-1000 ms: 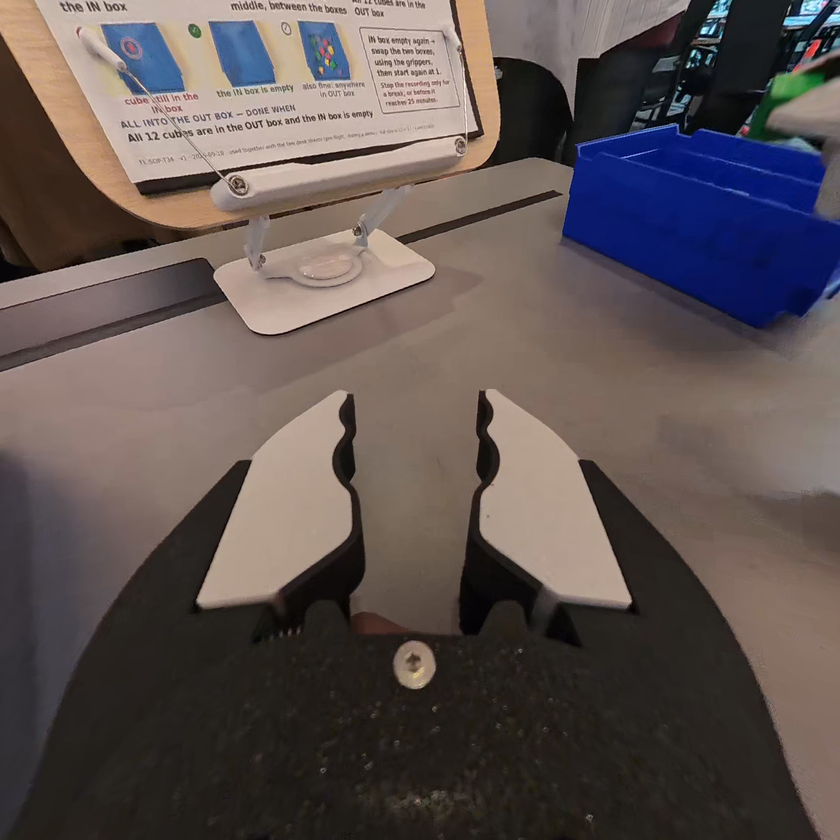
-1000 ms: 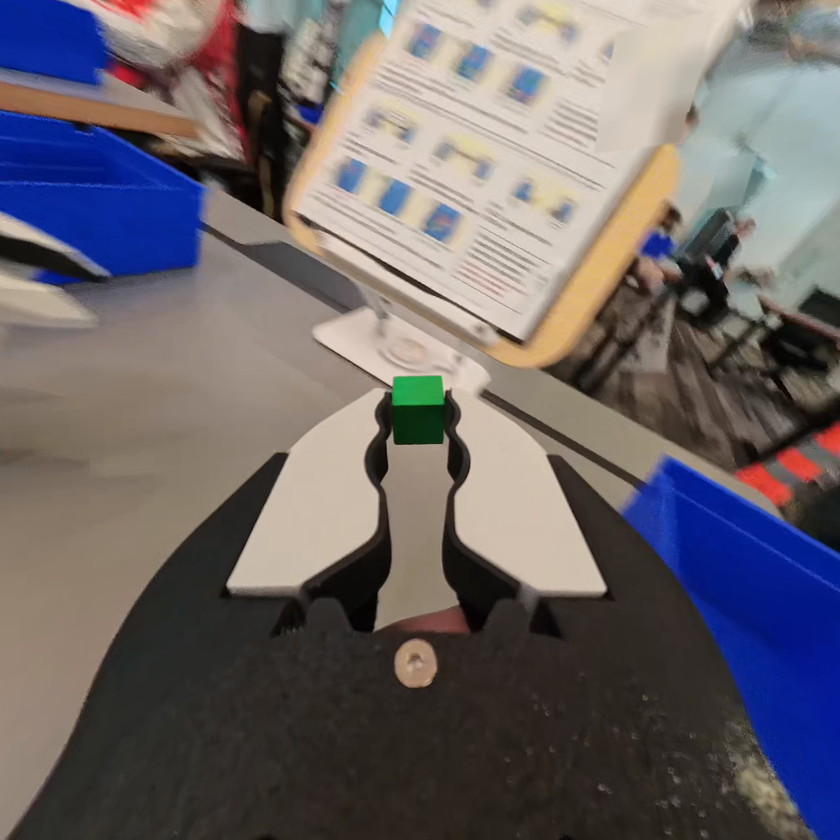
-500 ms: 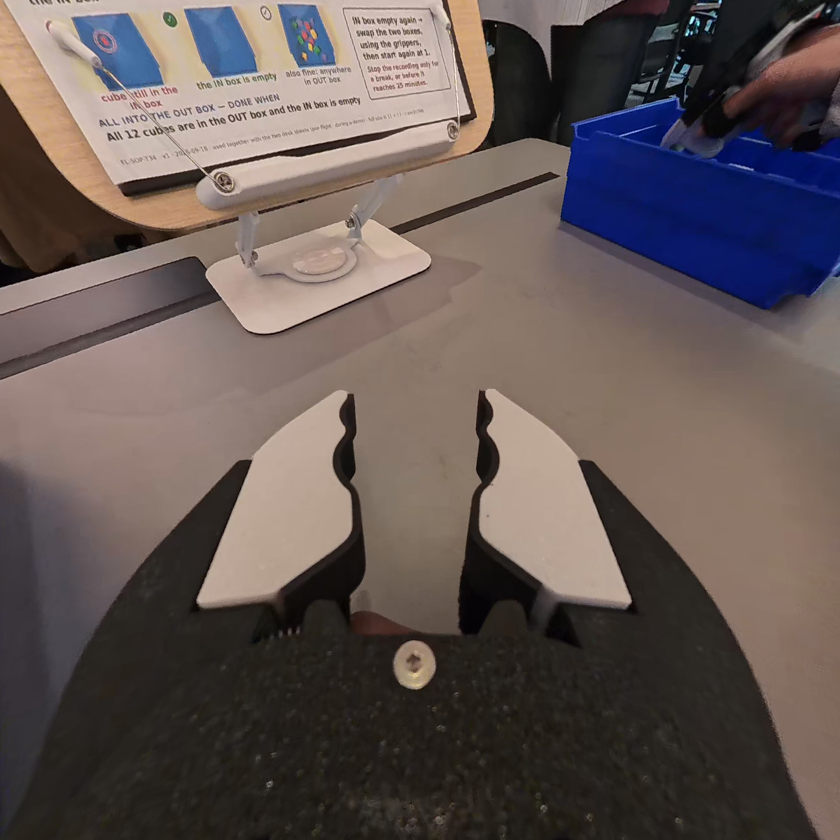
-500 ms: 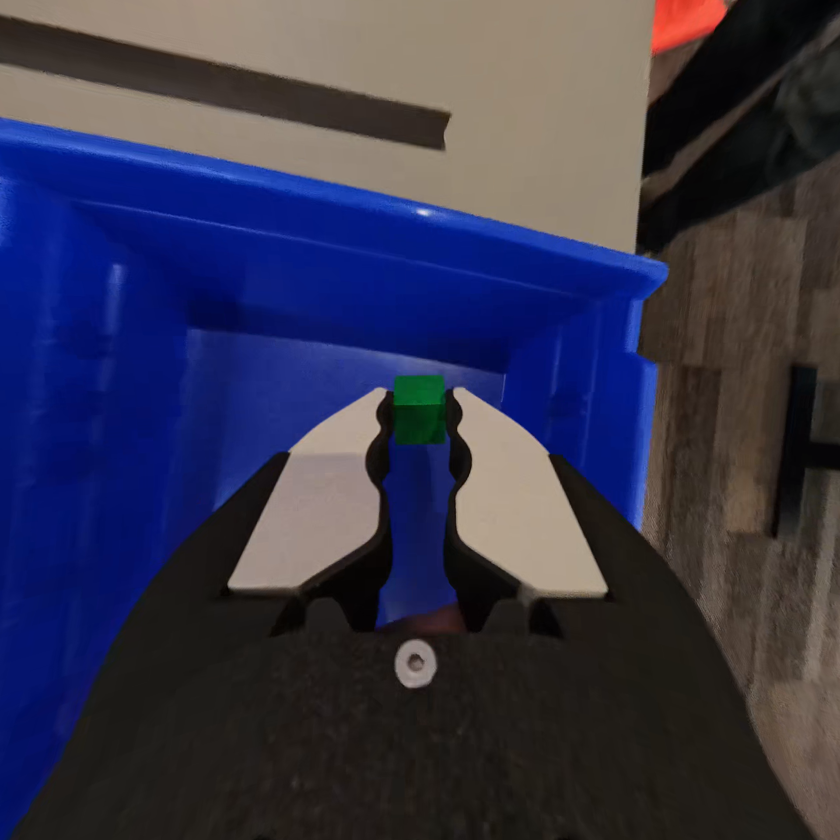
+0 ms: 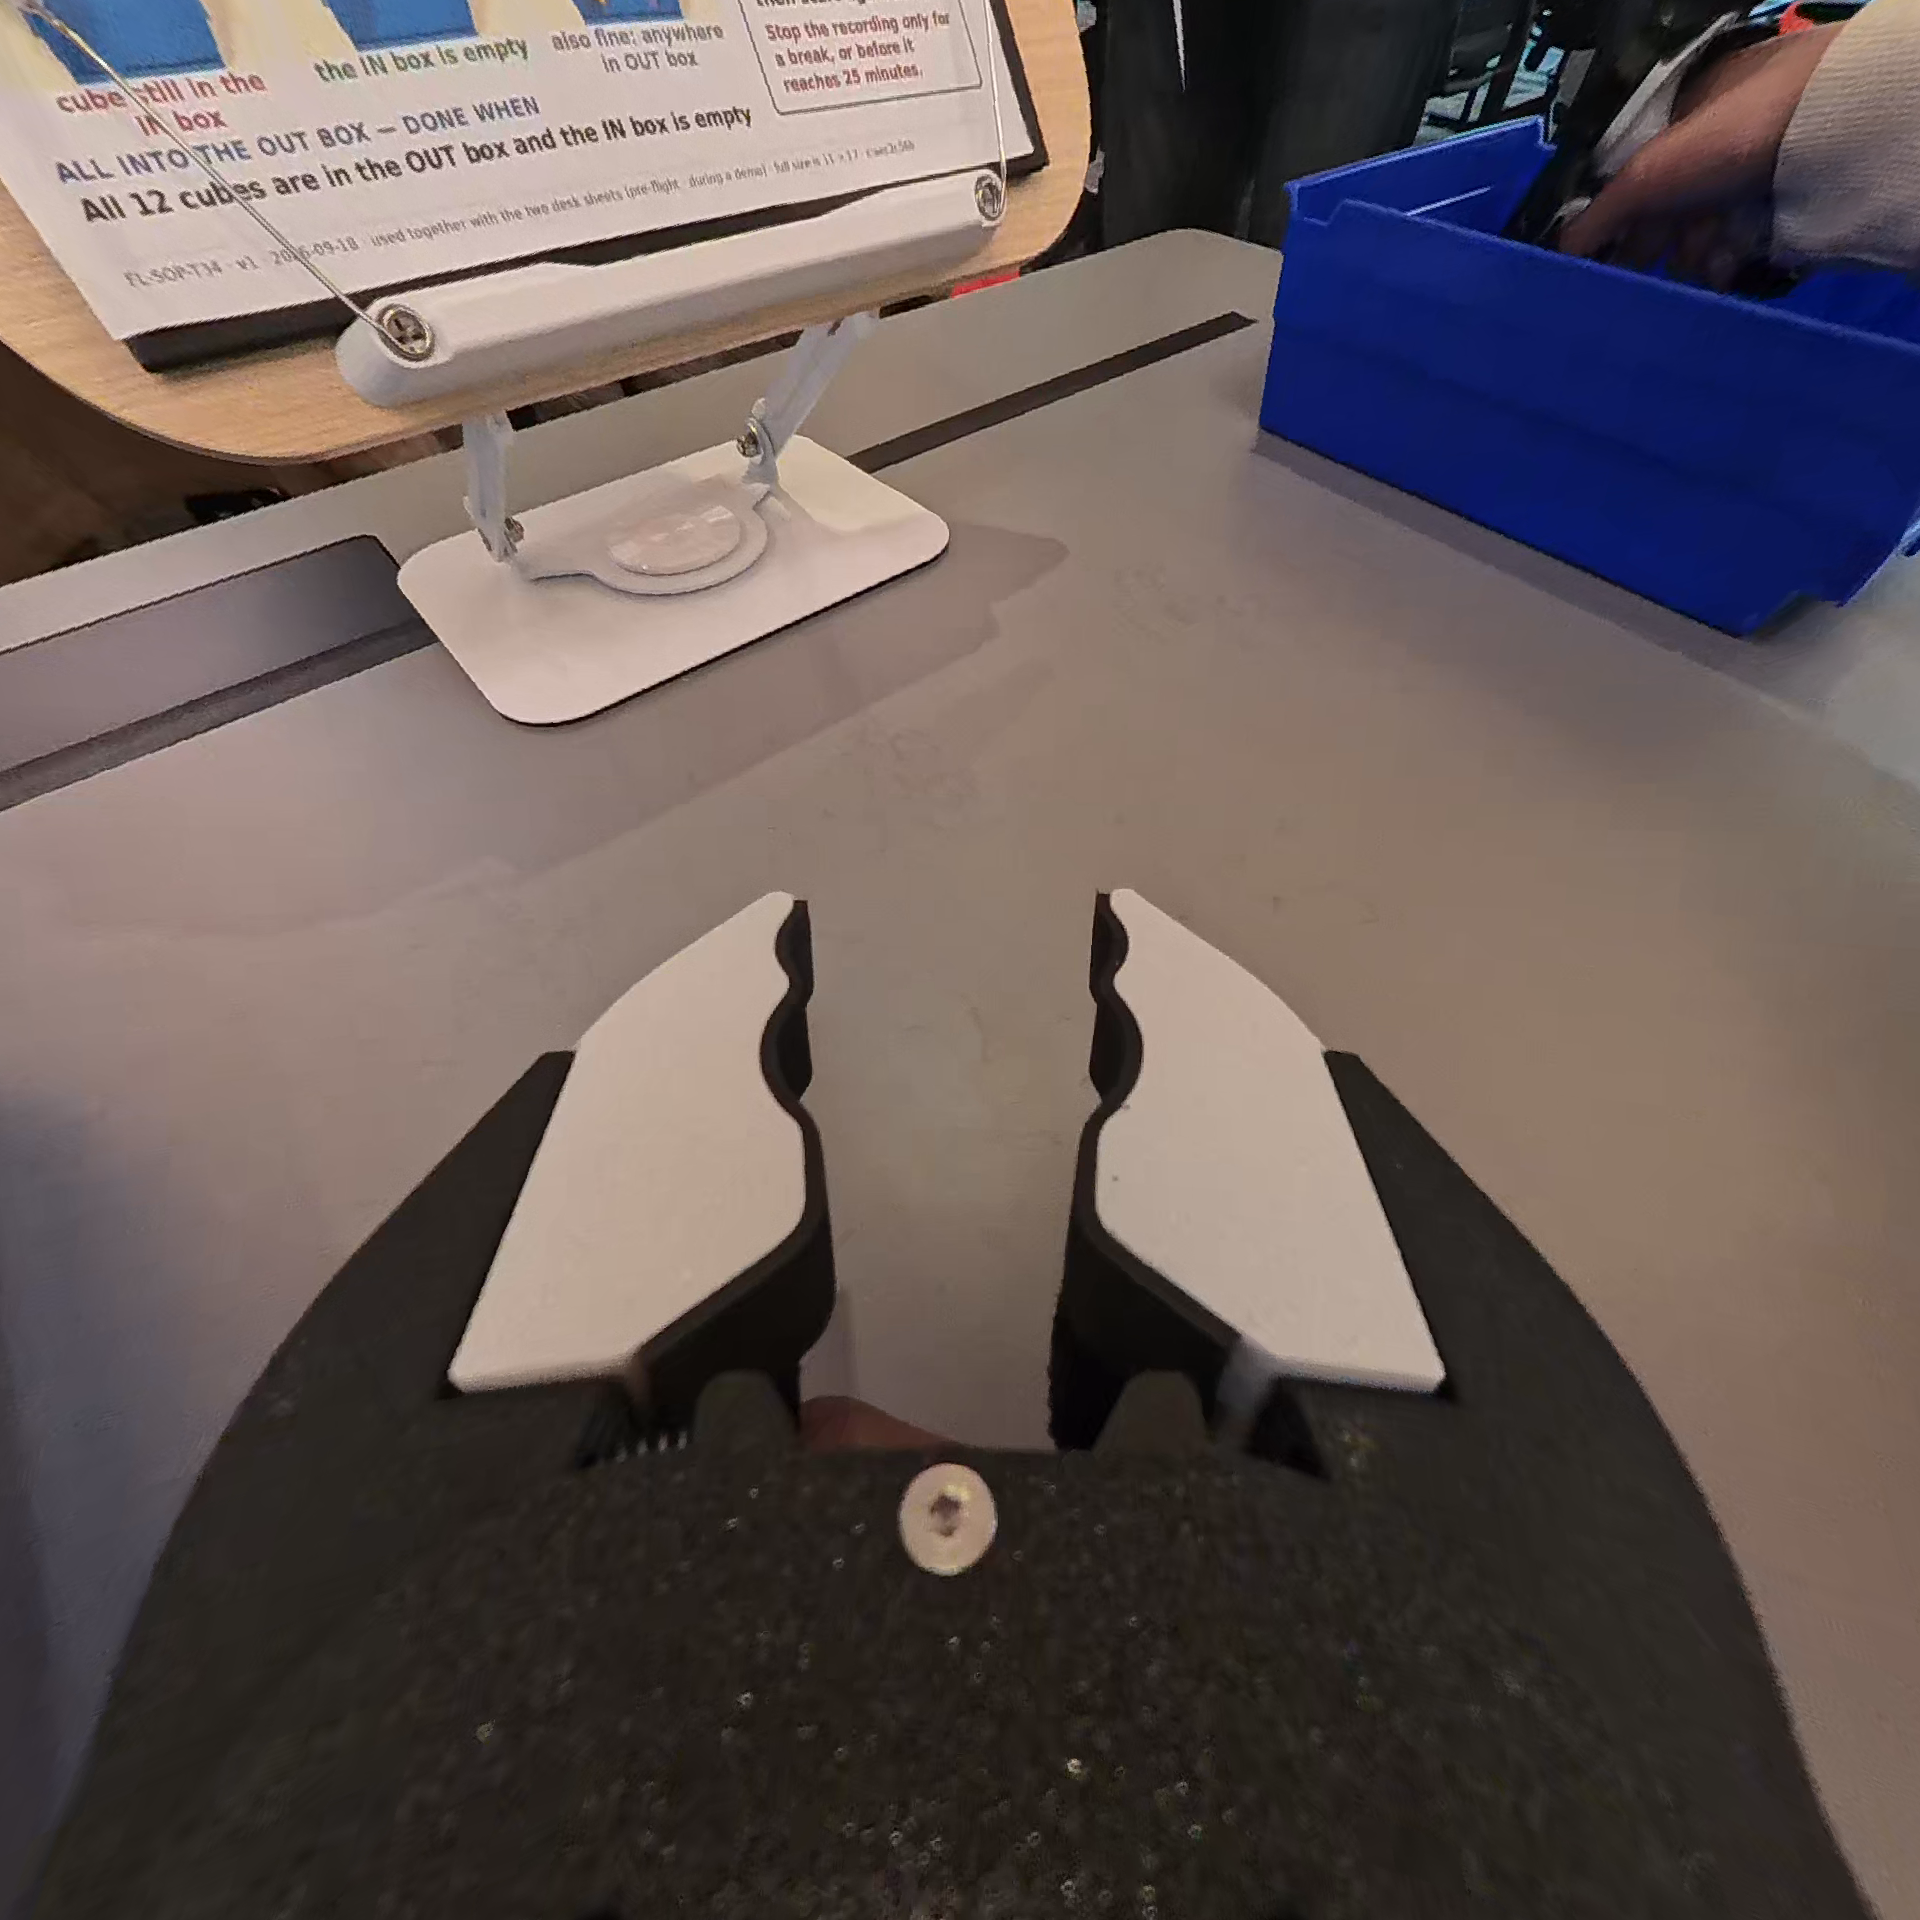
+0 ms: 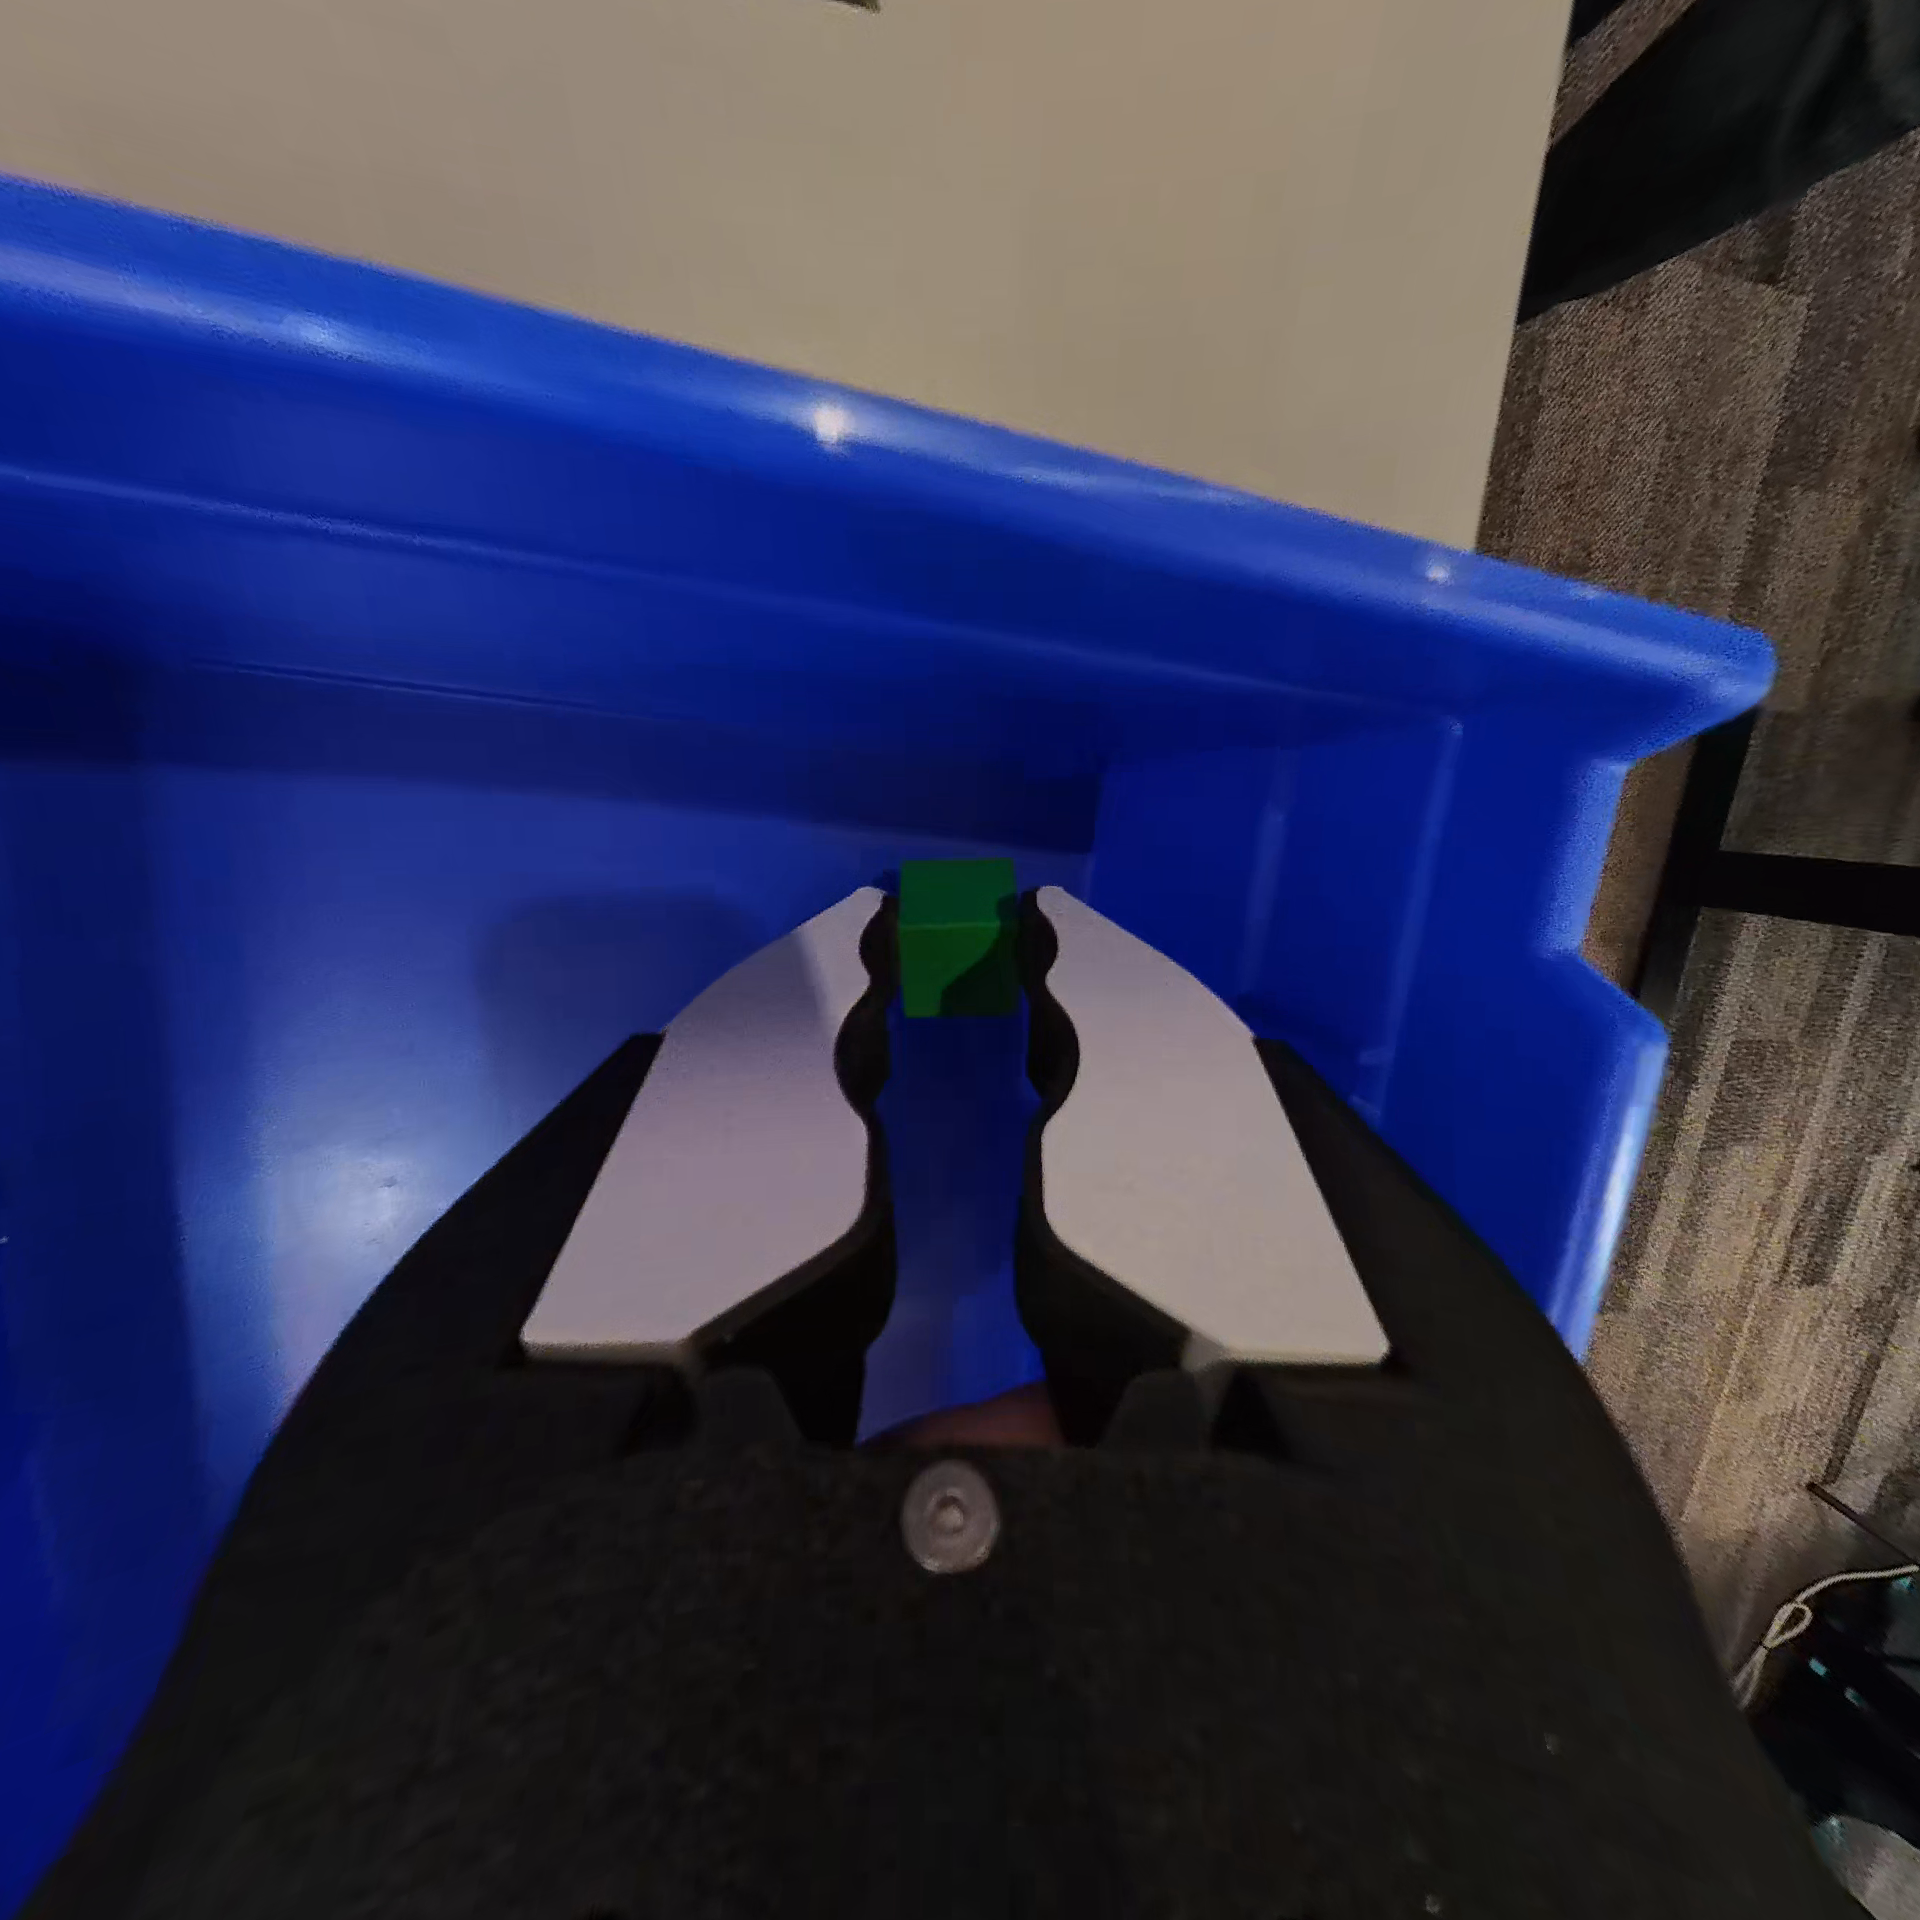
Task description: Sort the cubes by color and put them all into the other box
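Note:
My right gripper (image 6: 956, 914) is shut on a small green cube (image 6: 954, 935) held between its fingertips. It hangs low inside a blue box (image 6: 727, 582), near the box's far right corner, over the bare blue floor. No other cube shows in that part of the box. My left gripper (image 5: 948, 914) is open and empty, low over the grey table (image 5: 1351, 883). In the left wrist view the same blue box (image 5: 1538, 416) stands at the far right, with a person's hand and sleeve (image 5: 1766, 166) reaching into it.
A wooden board with a printed instruction sheet (image 5: 499, 135) stands on a white stand (image 5: 665, 582) at the back of the table. A dark slot (image 5: 1049, 384) runs along the table's rear. In the right wrist view the table edge and carpeted floor (image 6: 1714, 1039) lie right of the box. About 60 centimetres separates my left fingertips from my right.
My right gripper swung with the green cube from in front of the instruction board over to the blue box and went down inside it. My left gripper stayed open and moved slightly forward.

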`<control>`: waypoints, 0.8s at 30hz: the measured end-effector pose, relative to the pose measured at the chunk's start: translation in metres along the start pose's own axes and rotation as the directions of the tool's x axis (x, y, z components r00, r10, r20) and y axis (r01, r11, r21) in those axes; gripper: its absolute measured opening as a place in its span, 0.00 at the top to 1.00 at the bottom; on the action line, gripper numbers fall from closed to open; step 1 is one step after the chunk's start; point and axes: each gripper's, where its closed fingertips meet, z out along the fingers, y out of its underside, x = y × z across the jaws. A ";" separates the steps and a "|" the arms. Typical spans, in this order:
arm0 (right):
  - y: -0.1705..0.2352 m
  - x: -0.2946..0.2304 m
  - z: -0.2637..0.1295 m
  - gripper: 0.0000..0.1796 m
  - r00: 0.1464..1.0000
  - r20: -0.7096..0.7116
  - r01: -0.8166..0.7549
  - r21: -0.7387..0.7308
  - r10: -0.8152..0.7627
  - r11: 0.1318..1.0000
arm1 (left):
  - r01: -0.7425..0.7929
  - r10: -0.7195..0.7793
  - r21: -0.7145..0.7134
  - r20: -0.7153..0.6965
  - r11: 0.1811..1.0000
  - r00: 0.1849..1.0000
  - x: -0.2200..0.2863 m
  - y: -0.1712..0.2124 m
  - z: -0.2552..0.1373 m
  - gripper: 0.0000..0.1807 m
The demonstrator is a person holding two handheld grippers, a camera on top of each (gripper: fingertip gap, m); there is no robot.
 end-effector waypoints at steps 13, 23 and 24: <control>-0.022 -0.009 -0.072 0.79 0.999 -0.032 0.049 0.310 -0.042 0.949 | 0.036 -0.036 -0.013 0.058 0.999 0.998 -0.013 0.007 0.002 0.71; 0.082 -0.280 -0.286 0.72 0.747 0.536 -0.278 0.789 -0.393 0.548 | 0.087 -0.098 0.065 0.177 0.994 0.979 -0.020 -0.001 -0.018 0.71; 0.091 -0.304 -0.282 0.73 0.720 0.557 -0.298 0.787 -0.413 0.541 | 0.091 -0.101 0.063 0.179 0.994 0.979 -0.018 0.001 -0.020 0.71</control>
